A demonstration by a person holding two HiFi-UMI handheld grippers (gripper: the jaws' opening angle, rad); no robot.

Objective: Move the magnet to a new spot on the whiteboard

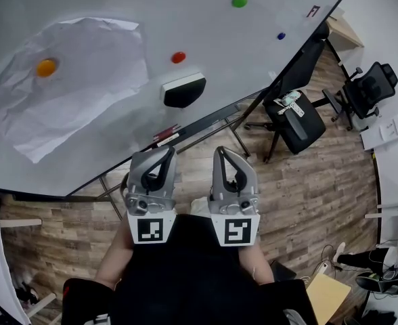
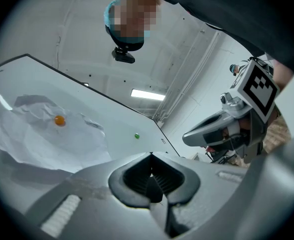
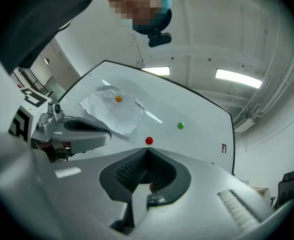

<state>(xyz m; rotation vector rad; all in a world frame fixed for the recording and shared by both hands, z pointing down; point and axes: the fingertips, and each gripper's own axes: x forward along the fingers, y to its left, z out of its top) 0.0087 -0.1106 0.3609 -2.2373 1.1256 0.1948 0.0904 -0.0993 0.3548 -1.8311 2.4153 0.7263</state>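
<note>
A black-and-white block eraser (image 1: pixel 184 90) sits on the large tilted whiteboard (image 1: pixel 104 5), and everything here is placed from it. A small round red magnet (image 1: pixel 178 57) (image 3: pixel 149 141) sticks to the board just above the eraser. A round orange magnet (image 1: pixel 46 67) (image 2: pixel 60 120) (image 3: pixel 118 99) sits well to the eraser's left, on a crumpled white paper sheet (image 1: pixel 84 87). A round green magnet (image 1: pixel 239 1) (image 2: pixel 136 136) (image 3: pixel 180 126) is far up and to the eraser's right, and a small blue magnet (image 1: pixel 281 36) lies to its right near the board's edge.

Below the eraser and off the board, the left gripper (image 1: pixel 165 152) (image 2: pixel 151 155) and the right gripper (image 1: pixel 220 152) (image 3: pixel 147 150) hang side by side. Each has its jaws pressed fully together with nothing between them. Neither touches a magnet.
</note>
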